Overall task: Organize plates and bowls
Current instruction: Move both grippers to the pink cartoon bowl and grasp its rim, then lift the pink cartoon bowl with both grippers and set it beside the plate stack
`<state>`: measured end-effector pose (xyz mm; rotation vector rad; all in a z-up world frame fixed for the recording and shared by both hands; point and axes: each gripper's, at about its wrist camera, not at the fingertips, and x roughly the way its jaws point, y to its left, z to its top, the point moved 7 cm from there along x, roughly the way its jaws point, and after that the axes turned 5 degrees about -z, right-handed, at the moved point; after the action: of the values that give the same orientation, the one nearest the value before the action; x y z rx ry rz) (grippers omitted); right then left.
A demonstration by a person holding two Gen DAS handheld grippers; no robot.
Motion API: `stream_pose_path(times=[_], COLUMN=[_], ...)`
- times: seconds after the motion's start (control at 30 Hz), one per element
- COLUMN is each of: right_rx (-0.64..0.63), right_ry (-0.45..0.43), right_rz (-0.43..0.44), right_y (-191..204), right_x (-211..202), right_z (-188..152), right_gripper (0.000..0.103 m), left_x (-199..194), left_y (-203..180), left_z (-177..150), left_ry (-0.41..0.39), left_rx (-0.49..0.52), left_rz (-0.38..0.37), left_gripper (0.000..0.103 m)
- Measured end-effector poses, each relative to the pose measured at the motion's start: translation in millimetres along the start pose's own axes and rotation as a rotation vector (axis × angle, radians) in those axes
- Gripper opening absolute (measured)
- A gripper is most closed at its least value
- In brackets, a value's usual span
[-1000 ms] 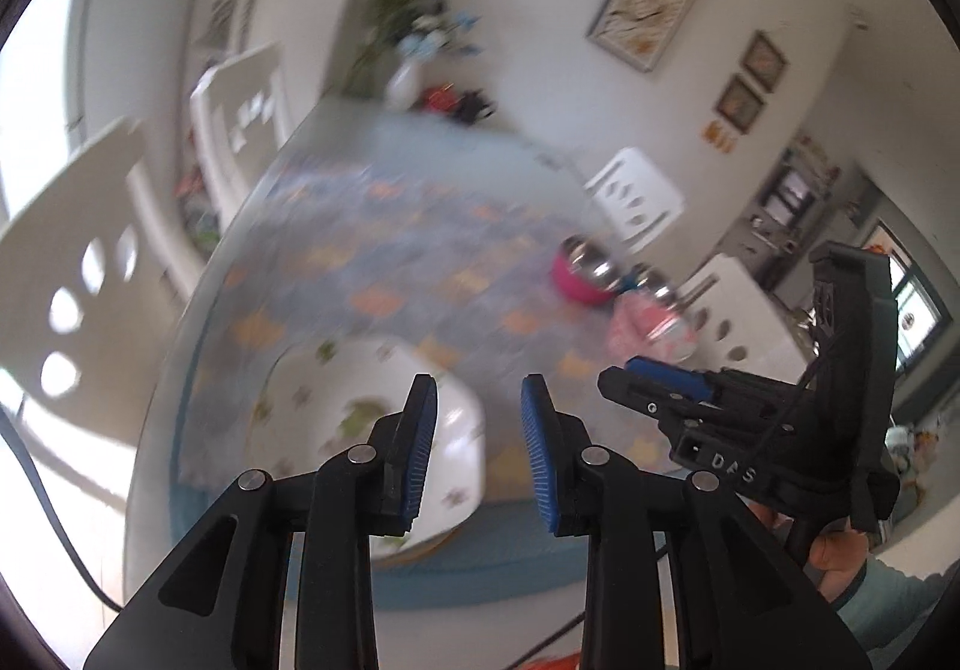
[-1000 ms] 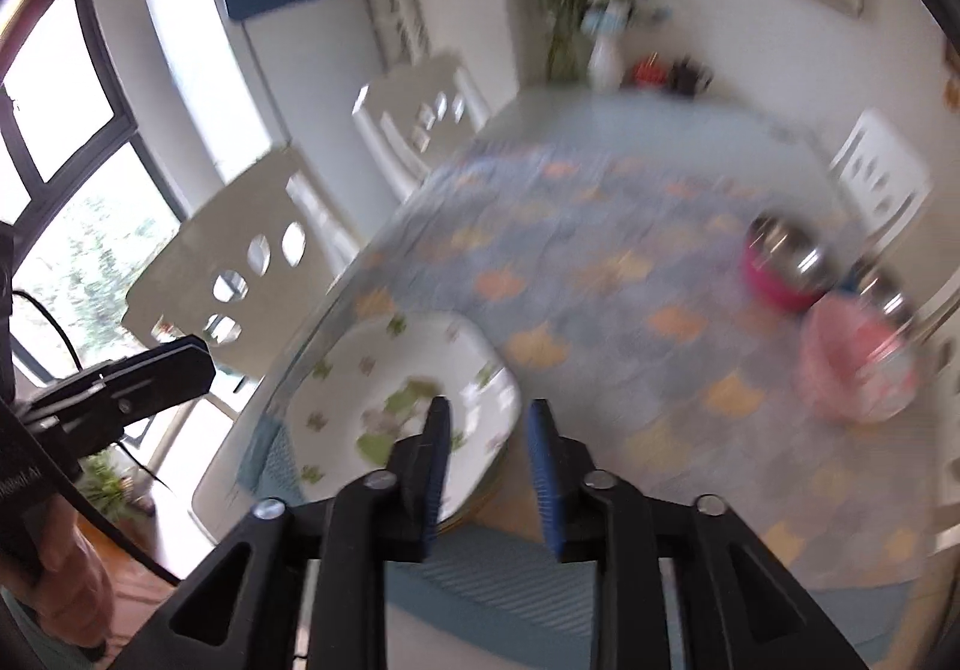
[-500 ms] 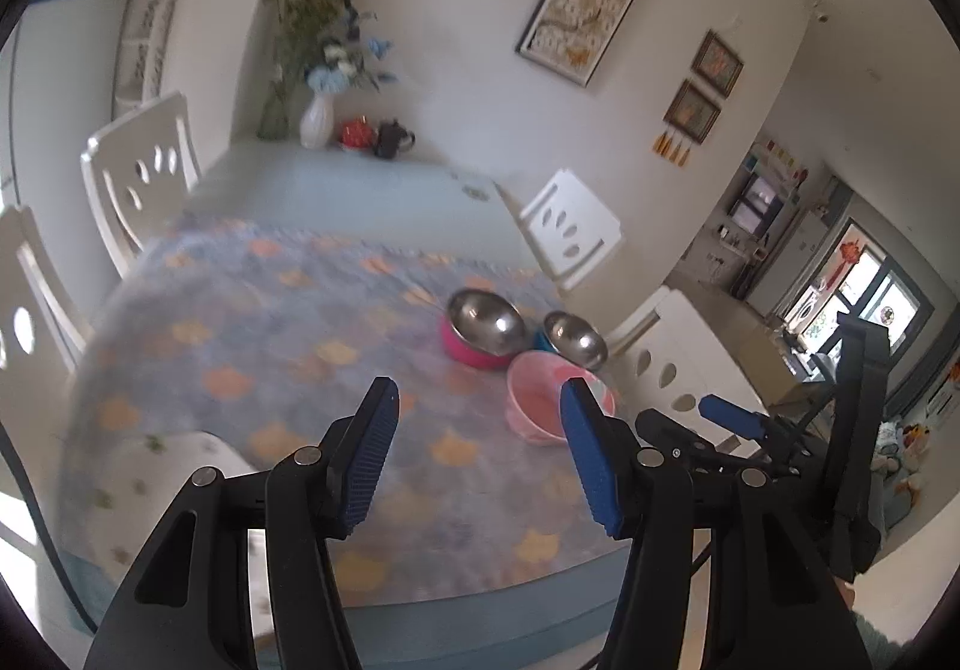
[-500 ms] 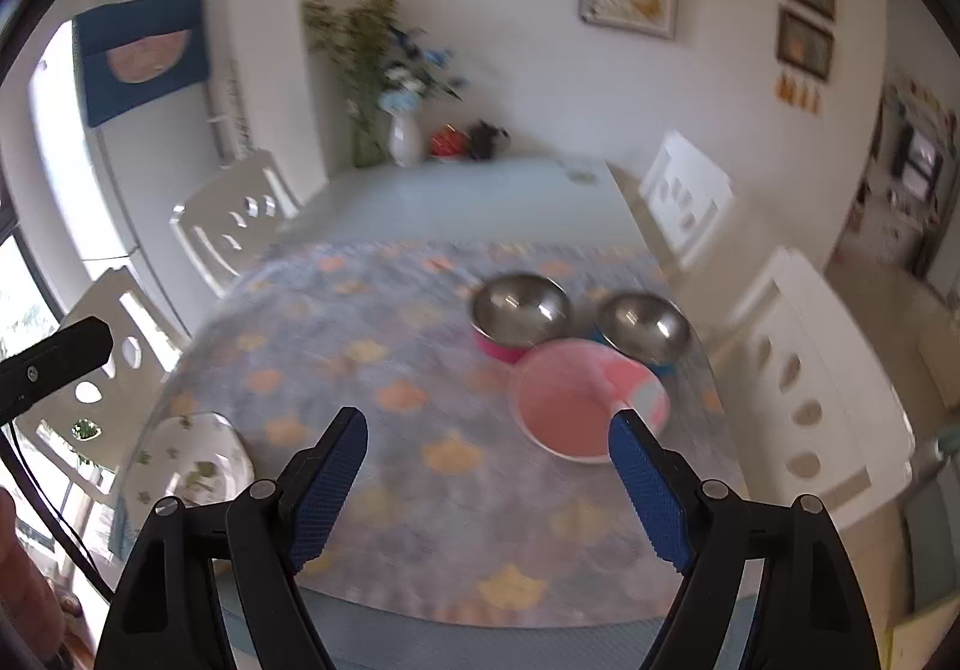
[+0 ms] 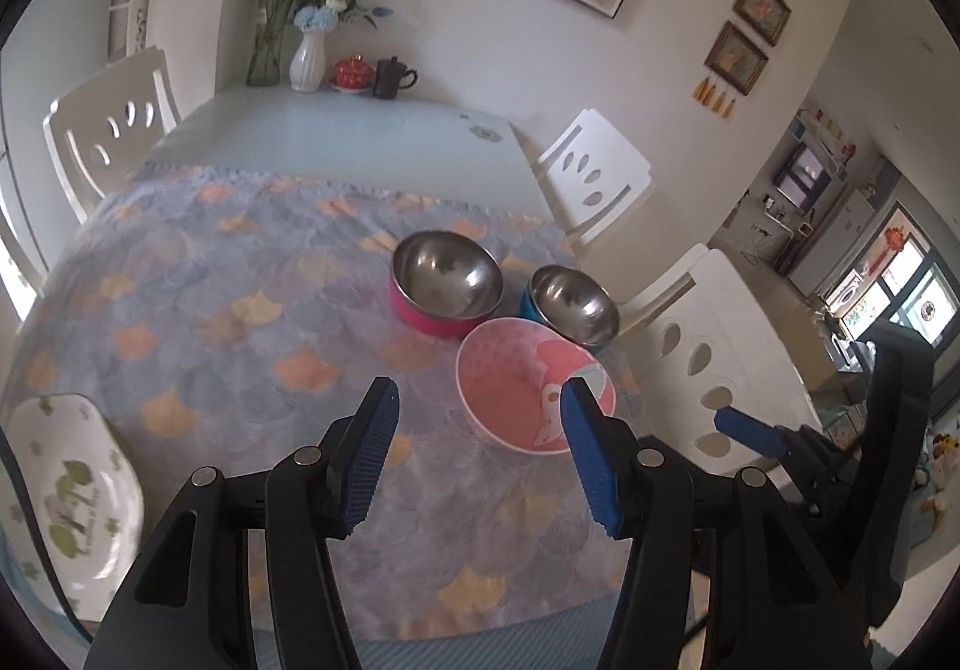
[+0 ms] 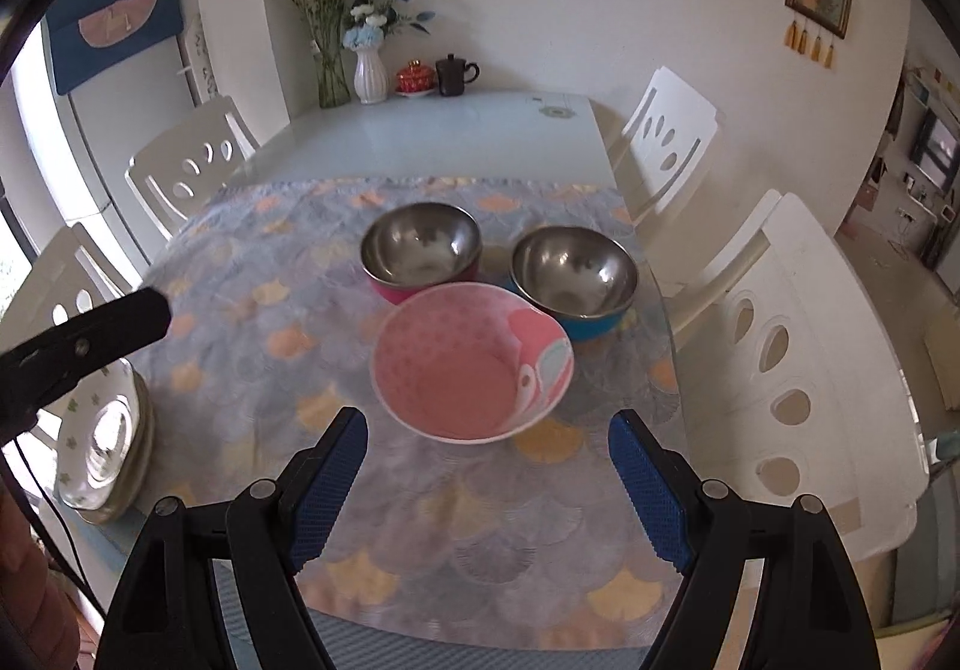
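Bowls grouped far right on the tabletop point(image 6: 420, 514), both grippers wide and empty.
Pink ceramic bowl point(image 6: 471, 370) looks rigid, slick, breakable: right gripper point(image 6: 489, 481) should pinch its near rim; left gripper point(image 5: 477, 454) hovers beside.

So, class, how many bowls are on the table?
3: a pink patterned bowl nearest, a steel bowl with pink outside behind it, and a steel bowl with blue outside to the right.
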<state>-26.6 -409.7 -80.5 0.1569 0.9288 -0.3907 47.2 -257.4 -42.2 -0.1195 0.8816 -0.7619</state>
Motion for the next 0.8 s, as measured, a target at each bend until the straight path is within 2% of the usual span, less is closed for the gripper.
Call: stream_pose_path(times=[0.07,0.17,0.27,0.33,0.4,0.47,0.63,0.8], right_rx=[0.033,0.164,0.242,0.271,0.288,0.299,0.287,0.271], right_ry=[0.018,0.045,0.071,0.101,0.138,0.166,0.209,0.241], right_rz=[0.015,0.084,0.113,0.127,0.152,0.166,0.188,0.195], right_y=[-10.7,-34.9,-51.5,-58.1,-59.1,-57.5,-47.2,-38.5], right_x=[13.7,37.6,63.8,84.4,102.7,117.6,143.3,159.5], right_z=[-1.4,-0.3,4.6,5.6,4.7,2.8,-4.7,-8.9], right_gripper=[0.081,0.081,0.080,0.076,0.064,0.062,0.053,0.032], left_x=[18.7,48.0,81.7,105.2,126.8,143.0,171.7,181.8], left_y=[0.9,1.4,1.3,3.7,7.4,11.9,21.3,25.2], left_z=[-0.7,-3.2,-7.5,-12.6,-18.8,-24.8,-39.6,-47.8], left_ry=[0.025,0.053,0.084,0.114,0.146,0.171,0.227,0.251], left_rx=[-0.024,-0.057,-0.065,-0.069,-0.084,-0.098,-0.145,-0.169], left_rz=[-0.001,-0.011,0.004,0.017,0.031,0.045,0.049,0.037], left_gripper=[0.053,0.053,0.052,0.050,0.049,0.047,0.034,0.020])
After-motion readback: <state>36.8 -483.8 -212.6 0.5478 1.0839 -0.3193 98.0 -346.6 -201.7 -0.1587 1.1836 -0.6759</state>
